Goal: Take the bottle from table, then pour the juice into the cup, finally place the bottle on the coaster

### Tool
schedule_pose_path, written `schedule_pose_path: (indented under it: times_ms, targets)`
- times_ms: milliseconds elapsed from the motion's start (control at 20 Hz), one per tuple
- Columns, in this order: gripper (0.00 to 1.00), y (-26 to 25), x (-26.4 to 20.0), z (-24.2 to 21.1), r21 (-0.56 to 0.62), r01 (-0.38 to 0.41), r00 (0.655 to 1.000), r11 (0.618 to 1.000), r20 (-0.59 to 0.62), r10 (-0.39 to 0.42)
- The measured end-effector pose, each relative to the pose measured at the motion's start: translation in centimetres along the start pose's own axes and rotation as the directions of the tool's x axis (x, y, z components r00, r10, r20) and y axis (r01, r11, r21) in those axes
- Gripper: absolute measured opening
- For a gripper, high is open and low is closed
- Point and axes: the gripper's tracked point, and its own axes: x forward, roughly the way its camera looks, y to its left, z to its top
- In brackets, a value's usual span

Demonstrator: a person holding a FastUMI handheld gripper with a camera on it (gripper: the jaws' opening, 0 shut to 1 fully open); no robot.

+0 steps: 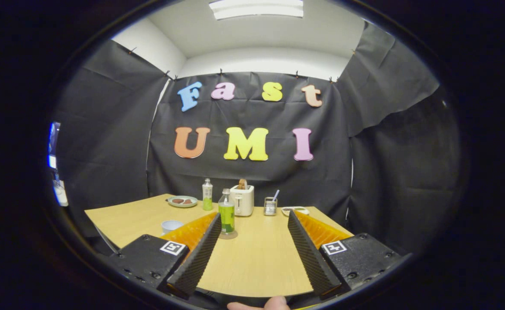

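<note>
**A:** The gripper (253, 215) has its fingers spread wide over the pale wooden table (257, 262), with nothing between them.

**B:** And the clear plastic bottle of green juice (226, 213)?

**A:** Upright just past the left fingertip, on a round greyish disc (228, 235), the coaster I'd guess, as the task wants. The white cup (170, 225) sits further left, its contents hidden.

**B:** Poured and parked, or waiting?

**A:** Can't tell. Either way, that finger mustn't clip it: tall bottles tip easily. The white toaster (242, 200) stands beyond.
</note>
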Motion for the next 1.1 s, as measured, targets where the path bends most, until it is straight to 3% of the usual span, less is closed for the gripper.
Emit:
schedule_pose_path:
  times_ms: [1100]
  targets:
    - [1.0, -0.37, -0.23, -0.3, 0.003, 0.037, 0.999, 0.999, -0.013, -0.037]
